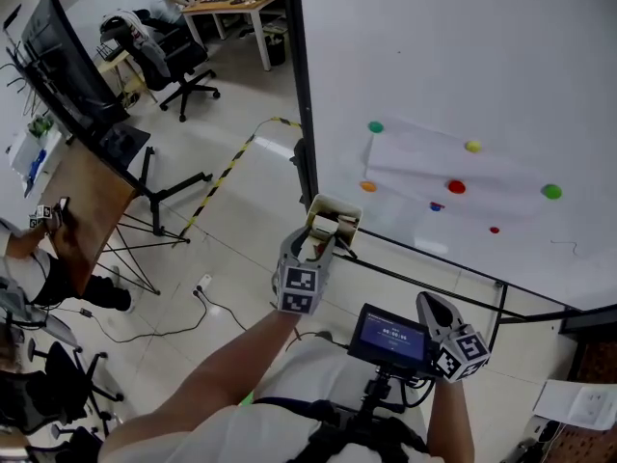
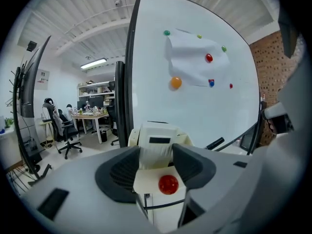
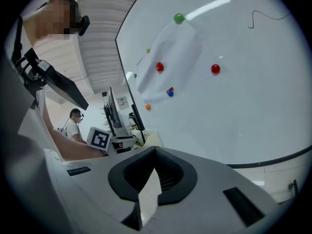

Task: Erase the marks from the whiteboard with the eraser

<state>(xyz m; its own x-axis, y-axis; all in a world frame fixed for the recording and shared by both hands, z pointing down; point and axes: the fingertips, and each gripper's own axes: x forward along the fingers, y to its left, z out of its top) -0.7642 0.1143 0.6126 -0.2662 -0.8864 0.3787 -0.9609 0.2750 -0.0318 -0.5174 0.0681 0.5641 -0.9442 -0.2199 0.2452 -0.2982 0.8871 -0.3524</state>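
Eraser [image 2: 156,147]: white block in cream box [image 2: 184,139] at lower corner of whiteboard [image 2: 204,111]. Sits dead ahead of left gripper [image 2: 156,154], between its tips. Face with dark strip turned toward jaws; long axis unclear. Left jaws wide, pads not pressing eraser. Red magnet [image 2: 168,184] on ledge just under them. Right gripper [image 3: 152,152] off to side, tips together, nothing held.
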